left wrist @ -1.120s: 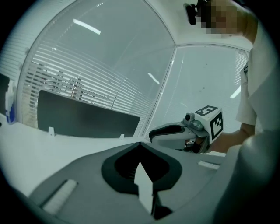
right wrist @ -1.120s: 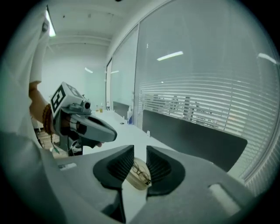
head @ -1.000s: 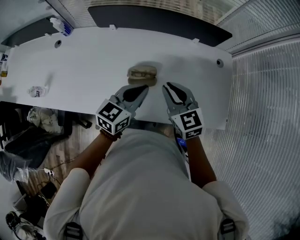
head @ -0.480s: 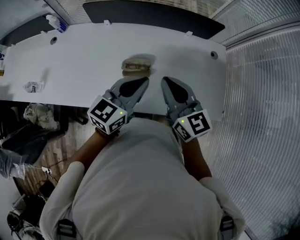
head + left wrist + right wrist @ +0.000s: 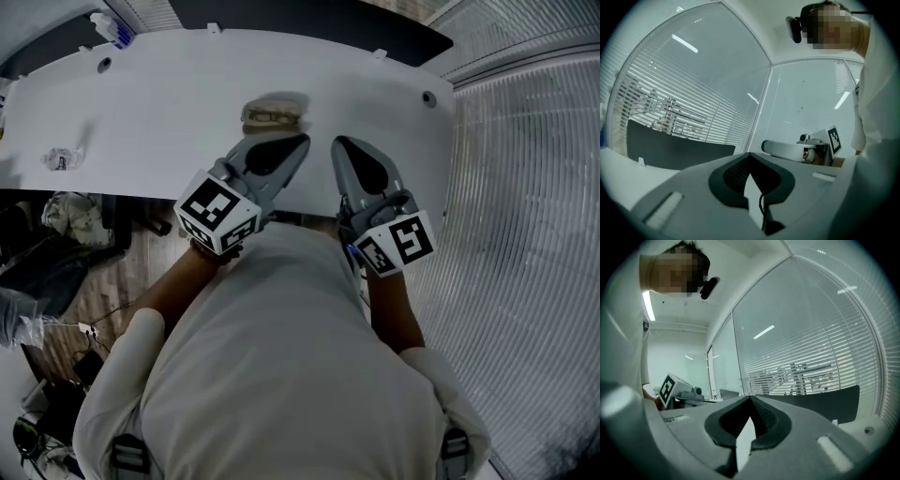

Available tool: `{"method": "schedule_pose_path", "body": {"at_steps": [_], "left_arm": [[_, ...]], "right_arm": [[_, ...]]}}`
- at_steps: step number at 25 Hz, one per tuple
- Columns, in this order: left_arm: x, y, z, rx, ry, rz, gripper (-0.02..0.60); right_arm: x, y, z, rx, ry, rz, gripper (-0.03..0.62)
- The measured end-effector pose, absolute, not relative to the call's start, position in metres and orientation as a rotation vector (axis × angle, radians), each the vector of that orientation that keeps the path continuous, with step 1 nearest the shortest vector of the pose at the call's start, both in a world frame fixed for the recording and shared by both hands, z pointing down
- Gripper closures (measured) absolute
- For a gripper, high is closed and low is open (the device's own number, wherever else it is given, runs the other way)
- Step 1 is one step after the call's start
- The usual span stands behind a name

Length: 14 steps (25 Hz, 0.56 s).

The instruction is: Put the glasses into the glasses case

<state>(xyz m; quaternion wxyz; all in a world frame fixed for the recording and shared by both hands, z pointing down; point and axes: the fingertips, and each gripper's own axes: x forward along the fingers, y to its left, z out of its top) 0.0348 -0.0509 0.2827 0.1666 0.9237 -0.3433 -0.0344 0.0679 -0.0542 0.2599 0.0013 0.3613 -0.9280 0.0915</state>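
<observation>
You are holding both claws level over the near part of the table (image 5: 169,103), side by side and a little apart, with the tips pointing away from you. The left claw (image 5: 298,142) is pressed together. In the left gripper view its two jaws are meeting at the tip and nothing is sitting between them. The right claw (image 5: 340,143) is pressed together in the same way, and in the right gripper view its jaws are touching at the tip and are pinching nothing. Each gripper view is also showing the other claw beside it, with its marker cube. The case (image 5: 274,114) is lying on the table just beyond the tip of the left claw, apart from both claws. It is looking tan, and a darker outline is showing on it, but it is too small to tell whether the glasses are inside or whether the lid is open. Far to the left on the table a small crumpled thing (image 5: 58,159) is lying, and a bottle (image 5: 112,28) is standing at the far left corner. Blinds (image 5: 525,187) are covering the glass wall at your right.
</observation>
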Motion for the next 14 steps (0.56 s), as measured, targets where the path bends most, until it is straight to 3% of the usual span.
{"method": "schedule_pose_path", "body": {"at_steps": [14], "left_arm": [[0.036,-0.041,0.292,2.613,-0.954,-0.082,0.581]], "right_arm": [[0.065,-0.046,0.262,1.127,-2.924,0.301,0.594]]}}
